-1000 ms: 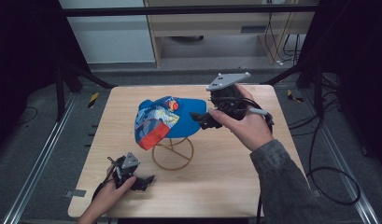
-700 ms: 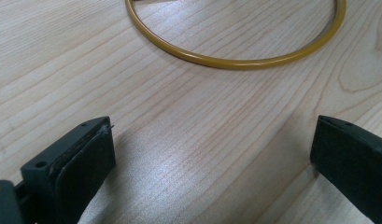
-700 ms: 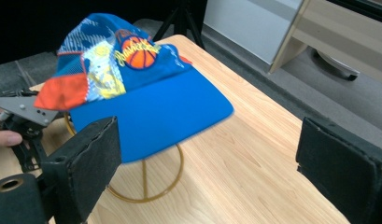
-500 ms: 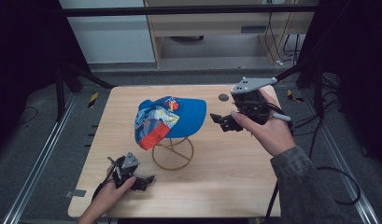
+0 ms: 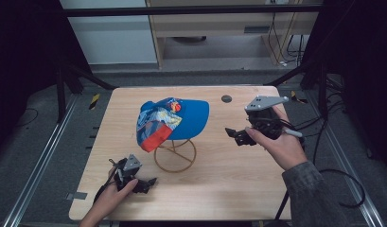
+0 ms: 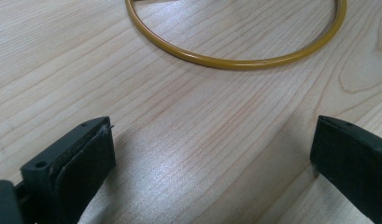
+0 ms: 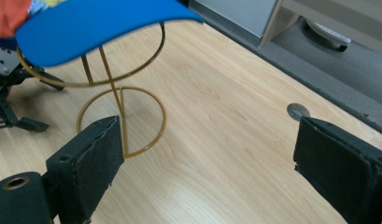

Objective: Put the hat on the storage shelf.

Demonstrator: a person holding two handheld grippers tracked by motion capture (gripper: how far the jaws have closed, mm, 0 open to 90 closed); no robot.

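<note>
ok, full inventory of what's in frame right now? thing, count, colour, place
cap: 1, blue with a red, orange and patterned panel, sitting on the stand at table centre
stand: 1, gold wire with a ring base, table centre, under the cap
table: 1, light wood, middle of the high view
round insert: 1, dark grey, set in the tabletop near the far edge
tape strip: 1, grey, near left corner of the table
left gripper: 1, black, near left of the table, jaws open, nothing between them
right gripper: 1, black with a grey plate, right of the cap, jaws open, nothing between them
</note>
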